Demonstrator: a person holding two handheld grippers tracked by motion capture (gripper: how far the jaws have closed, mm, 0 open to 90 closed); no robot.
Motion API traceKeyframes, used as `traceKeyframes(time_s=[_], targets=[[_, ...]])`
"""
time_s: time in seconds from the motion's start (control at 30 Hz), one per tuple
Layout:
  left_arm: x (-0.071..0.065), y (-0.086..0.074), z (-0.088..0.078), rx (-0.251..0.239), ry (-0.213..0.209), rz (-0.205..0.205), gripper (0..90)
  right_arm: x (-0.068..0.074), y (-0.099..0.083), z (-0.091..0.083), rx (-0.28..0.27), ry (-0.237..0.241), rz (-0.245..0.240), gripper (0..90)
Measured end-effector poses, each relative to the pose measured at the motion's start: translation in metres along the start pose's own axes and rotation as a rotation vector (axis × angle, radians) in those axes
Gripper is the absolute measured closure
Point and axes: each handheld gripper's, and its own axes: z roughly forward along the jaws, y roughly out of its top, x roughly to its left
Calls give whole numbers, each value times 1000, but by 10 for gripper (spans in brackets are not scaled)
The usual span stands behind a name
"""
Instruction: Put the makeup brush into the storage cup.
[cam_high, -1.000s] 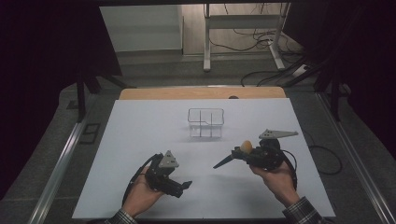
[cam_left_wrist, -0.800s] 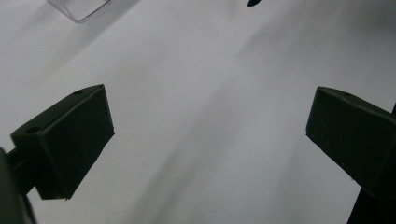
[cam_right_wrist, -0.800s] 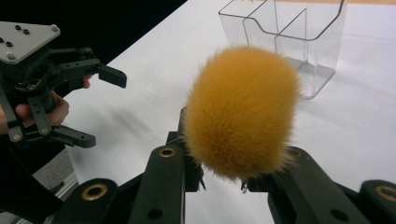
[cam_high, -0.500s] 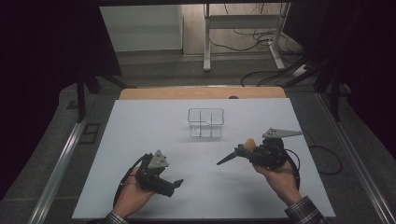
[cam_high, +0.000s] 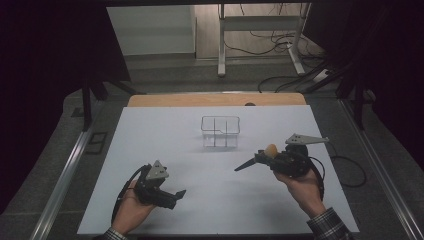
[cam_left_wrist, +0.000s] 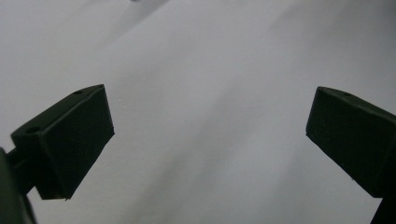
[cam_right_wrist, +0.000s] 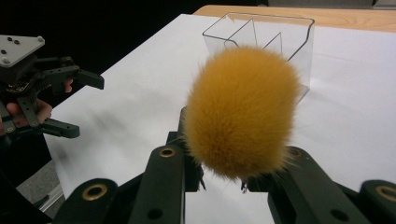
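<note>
The fuzzy orange ball (cam_right_wrist: 242, 112) sits on top of the right gripper (cam_high: 246, 165), whose jaws are clenched together below it with nothing visibly between them; this gripper hovers over the right part of the white table (cam_high: 165, 135). Ahead of it a clear divided container (cam_high: 220, 131) stands upright near the table's middle. The left gripper (cam_high: 176, 196) hangs over the near left area, jaws spread wide and empty. A strip of bare wood (cam_high: 200, 99) edges the table's far side. Beyond, cables (cam_high: 280, 40) lie on the floor around a metal stand (cam_high: 260, 25) in a dim room.
</note>
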Motion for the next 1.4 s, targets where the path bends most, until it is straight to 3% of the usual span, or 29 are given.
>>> traceKeyframes(time_s=[0.67, 1.4], targets=[[9, -16, -12, 3, 18, -57, 13, -10, 12, 0, -17, -19, -8, 729], [16, -29, -24, -4, 52, -93, 13, -20, 29, 2, -56, -31, 2, 728]])
